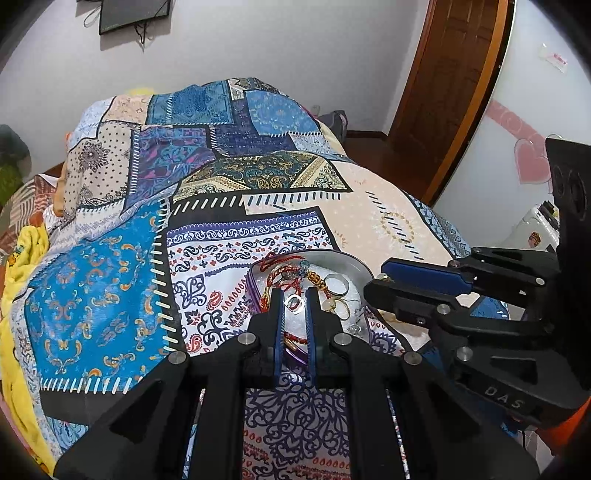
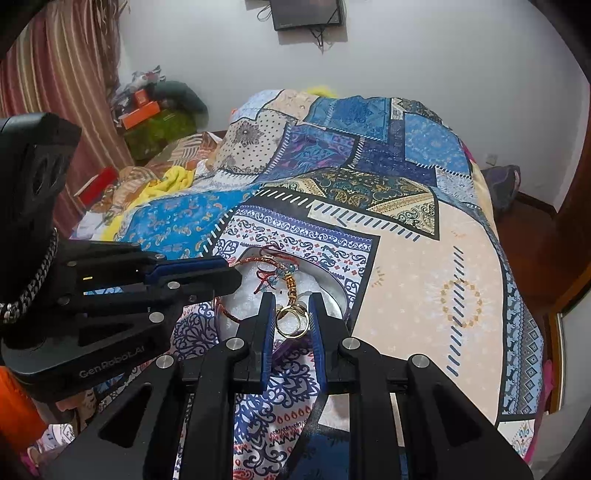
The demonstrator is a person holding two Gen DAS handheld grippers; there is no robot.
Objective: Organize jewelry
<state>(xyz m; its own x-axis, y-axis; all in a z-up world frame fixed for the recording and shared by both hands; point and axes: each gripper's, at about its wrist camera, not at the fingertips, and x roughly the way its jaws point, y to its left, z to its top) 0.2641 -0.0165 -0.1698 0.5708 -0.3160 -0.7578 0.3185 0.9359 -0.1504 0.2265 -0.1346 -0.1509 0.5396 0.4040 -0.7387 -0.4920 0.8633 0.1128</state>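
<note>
A shallow white dish (image 1: pixel 355 263) lies on the patchwork bedspread (image 1: pixel 110 295) and holds red cord bracelets (image 1: pixel 280 275), beads, a silver band (image 1: pixel 338 284) and gold rings (image 1: pixel 341 308). My left gripper (image 1: pixel 294 291) hangs over the dish's near side, jaws narrow, shut on a small silver ring (image 1: pixel 294 302) at its tips. My right gripper (image 2: pixel 291 297) is over the same dish (image 2: pixel 334 286), shut on a gold ring (image 2: pixel 291 322). The two grippers sit side by side: the right one (image 1: pixel 373 286) comes in from the right, the left one (image 2: pixel 231 272) from the left.
The bedspread (image 2: pixel 424 295) rises into a mound behind the dish. A brown door (image 1: pixel 443 92) stands at the right, a wall screen (image 1: pixel 133 14) above. Boxes and cloth (image 2: pixel 147 114) are piled by a striped curtain (image 2: pixel 66 74) beyond the bed's left side.
</note>
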